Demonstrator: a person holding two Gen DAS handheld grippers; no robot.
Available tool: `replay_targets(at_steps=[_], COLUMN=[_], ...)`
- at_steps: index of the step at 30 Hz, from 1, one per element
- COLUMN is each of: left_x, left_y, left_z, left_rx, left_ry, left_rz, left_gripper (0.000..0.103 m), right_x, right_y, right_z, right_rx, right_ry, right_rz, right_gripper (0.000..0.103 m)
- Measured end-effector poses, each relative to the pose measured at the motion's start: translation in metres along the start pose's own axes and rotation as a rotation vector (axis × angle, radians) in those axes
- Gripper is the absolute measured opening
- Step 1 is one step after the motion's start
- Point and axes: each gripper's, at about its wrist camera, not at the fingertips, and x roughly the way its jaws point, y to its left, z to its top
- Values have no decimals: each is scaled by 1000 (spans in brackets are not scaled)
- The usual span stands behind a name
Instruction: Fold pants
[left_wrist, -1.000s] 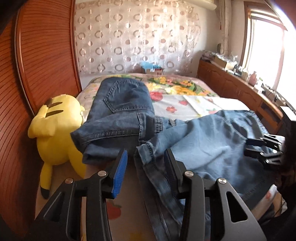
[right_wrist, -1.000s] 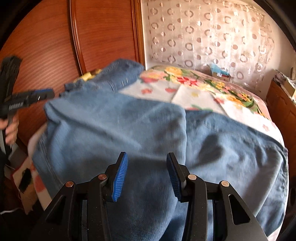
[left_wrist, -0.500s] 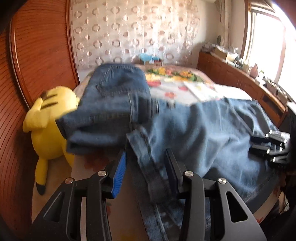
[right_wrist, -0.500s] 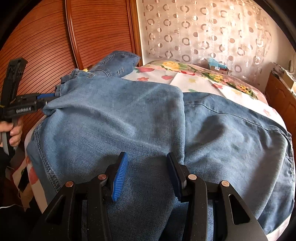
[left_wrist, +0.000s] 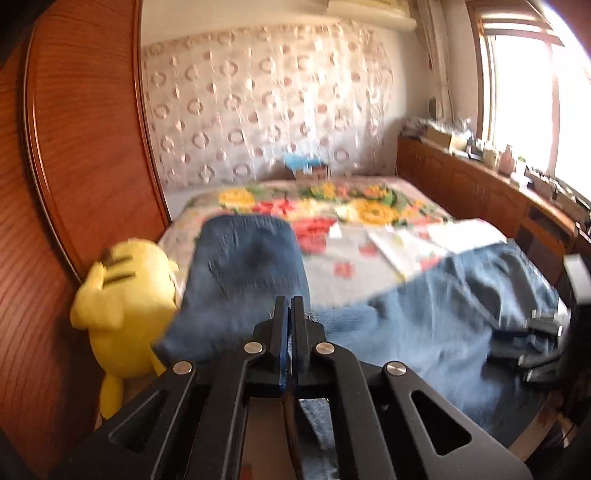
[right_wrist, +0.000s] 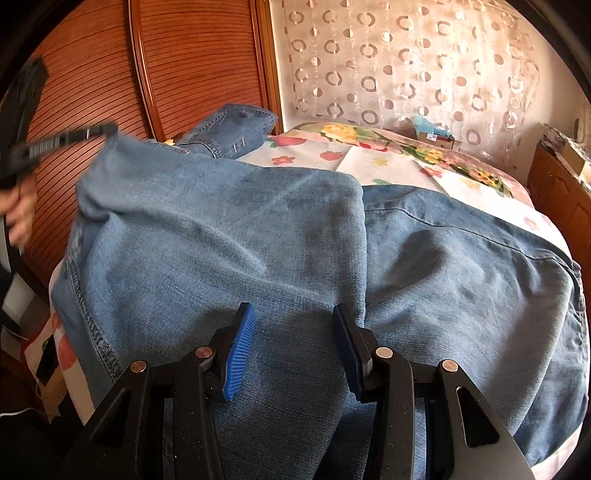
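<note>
Denim jeans (right_wrist: 295, 236) spread on bed (right_wrist: 369, 162); left gripper (left_wrist: 290, 314) fingers clamped on waist edge at 9 o'clock, lift-to-fold step; right gripper (right_wrist: 291, 350) fingers half-open, empty, should grab next

I count one pair of jeans (right_wrist: 258, 240), one yellow plush toy (left_wrist: 122, 295), and my two grippers (left_wrist: 290, 321) (right_wrist: 291, 350).

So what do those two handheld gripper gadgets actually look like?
Both are black plastic. The right gripper has two angular fingers with silver rivets, cut-out triangular holes, and ribbed blue pads. The left gripper looks the same.
</note>
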Motion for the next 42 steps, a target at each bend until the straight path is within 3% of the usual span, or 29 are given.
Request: replay_targets(at_steps=[3, 6, 9, 10, 12, 14, 15, 17, 26, 29, 35, 38, 42], left_x=[4, 23, 31, 32, 29, 22, 19, 14, -15, -16, -6, -10, -38], left_y=[7, 15, 19, 18, 15, 8, 5, -5, -36, -44, -49, -50, -40], left_z=[20, 23, 13, 8, 1, -6, -9, -14, -72, -93, -120, -123, -123], left_rx=[7, 5, -17, -20, -15, -12, -9, 0, 8, 20, 12, 20, -9], left_ry=[-21, 31, 77, 89, 90, 82, 83, 80, 117, 163, 226, 210, 149], left_rz=[45, 100, 71, 63, 53, 24, 6, -16, -99, -120, -126, -124, -101], left_gripper=[2, 2, 3, 6, 24, 32, 41, 46, 46, 32, 28, 13, 10], right_x=[-4, -10, -13, -15, -19, -26, -30, -37, -57, -58, -61, -61, -62], right_y=[0, -3, -8, -11, -14, -18, -21, -24, -43, -42, -42, -43, -46], right_z=[-1, -3, -8, -9, -11, -12, -13, -16, -34, -38, -42, -41, -43], right_rx=[5, 16, 28, 35, 52, 61, 67, 85, 165, 179, 187, 181, 181], right_ry=[-22, -45, -48, -51, -63, -81, -91, -109, -145, -148, -150, -148, -149], right_rz=[-13, -20, -44, -40, -40, -50, -54, -59, -75, -75, -68, -68, -75], right_gripper=[45, 45, 45, 45, 45, 45, 45, 45, 46, 46, 46, 46, 46])
